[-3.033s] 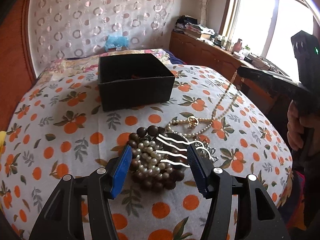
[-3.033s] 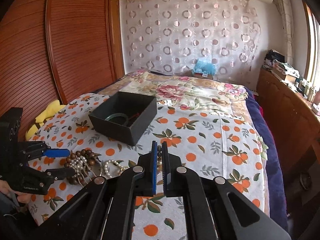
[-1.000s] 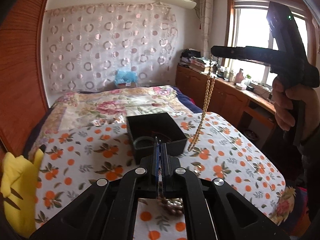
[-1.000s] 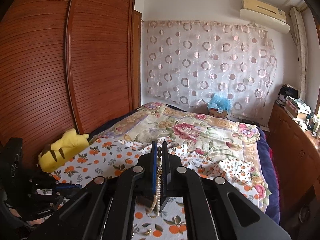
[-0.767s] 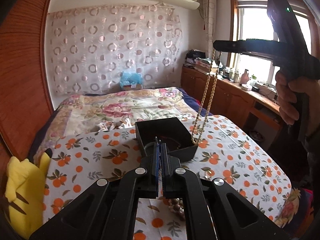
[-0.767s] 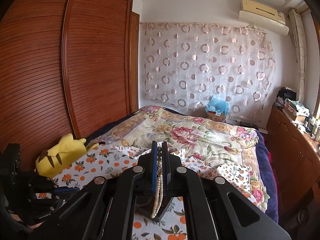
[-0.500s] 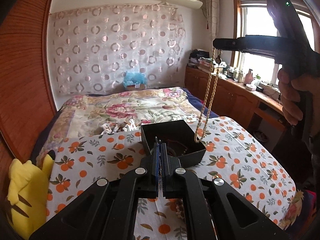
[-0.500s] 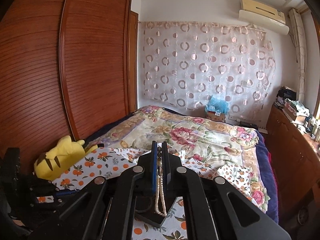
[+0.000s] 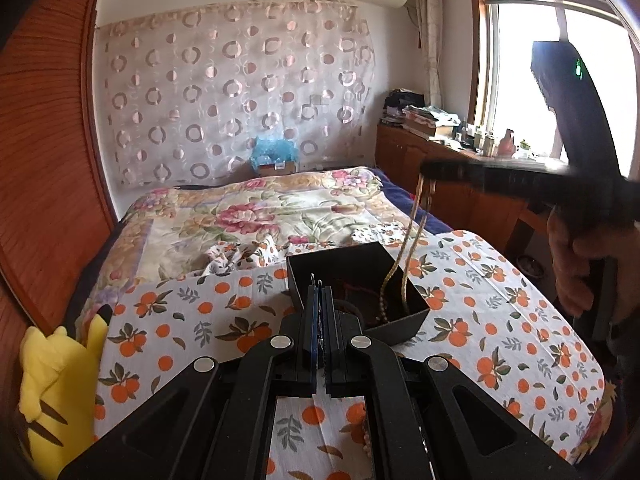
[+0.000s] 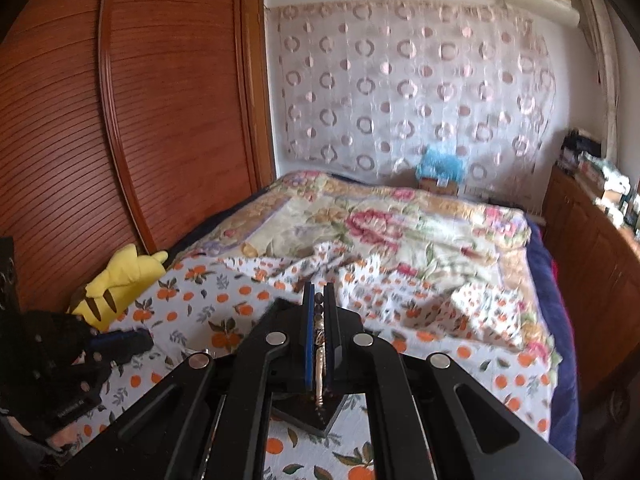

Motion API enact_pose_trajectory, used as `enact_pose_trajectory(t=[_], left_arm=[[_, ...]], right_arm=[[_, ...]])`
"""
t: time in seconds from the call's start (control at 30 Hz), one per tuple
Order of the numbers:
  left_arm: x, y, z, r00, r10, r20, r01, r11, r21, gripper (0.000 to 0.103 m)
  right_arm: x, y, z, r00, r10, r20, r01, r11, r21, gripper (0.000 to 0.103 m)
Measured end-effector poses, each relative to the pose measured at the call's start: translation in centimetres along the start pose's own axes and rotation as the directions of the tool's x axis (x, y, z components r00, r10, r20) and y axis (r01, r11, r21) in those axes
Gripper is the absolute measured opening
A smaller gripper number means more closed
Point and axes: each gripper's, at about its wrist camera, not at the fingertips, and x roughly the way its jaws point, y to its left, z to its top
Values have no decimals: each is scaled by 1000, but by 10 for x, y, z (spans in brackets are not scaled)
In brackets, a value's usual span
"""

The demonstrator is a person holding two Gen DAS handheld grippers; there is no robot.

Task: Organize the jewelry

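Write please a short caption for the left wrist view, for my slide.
Right tool lowers a pearl necklace into the black box on the bed.

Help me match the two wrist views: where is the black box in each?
Left wrist: black box sits center-right on the orange-print sheet, past the shut fingers, pearl necklace dangling into it.
Right wrist: only a corner shows, bottom center below the fingers.
Shared landmark: yellow plush.

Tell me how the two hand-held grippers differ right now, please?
The right hand-held gripper pinches a long bead necklace that dangles into the black box. The left hand-held gripper is also shut, but what it pinches, if anything, cannot be told. The right one hangs high above the box; the left sits lower, pointing at the box. Both have blue pads and black frames.
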Motion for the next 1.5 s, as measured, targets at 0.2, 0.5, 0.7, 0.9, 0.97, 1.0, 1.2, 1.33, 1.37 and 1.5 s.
enact_pose_trajectory(t=[0.2,0.5,0.7,0.9,0.97,1.0,1.2,1.33,1.37,1.5], left_arm=[[18,-4,10,1000,13,-14,-13,1000,14,1],[45,-13,25,999,34,-26,-34,999,26,1],[68,-15,29,998,42,-37,-42,999,15,1],[95,-19,32,996,55,-67,-54,998,19,1],[102,-22,33,996,53,-77,-51,999,18,1],[105,-23,34,995,52,-80,-51,999,18,1],[116,-38,32,995,26,-99,-24,999,27,1],[119,-47,31,995,-3,-103,5,1000,19,1],[121,-48,31,994,-6,-106,8,1000,19,1],[130,-53,25,986,-15,-164,22,999,39,1]], right_arm=[[28,-13,-26,996,48,-69,-44,997,57,6],[32,-23,-45,993,83,-81,-76,993,95,41],[11,-29,-60,996,56,-76,-51,997,63,41],[0,-34,-99,994,21,-104,-16,999,46,41],[1,-34,-110,993,3,-120,1,999,32,41],[3,-35,-116,992,-4,-128,7,1000,26,41],[3,-39,-133,989,1,-150,4,999,33,41],[-3,-34,-136,989,5,-150,-2,1000,23,41],[-4,-32,-136,989,8,-149,-5,1000,21,41],[-5,-27,-137,989,20,-147,-17,1000,22,41]])
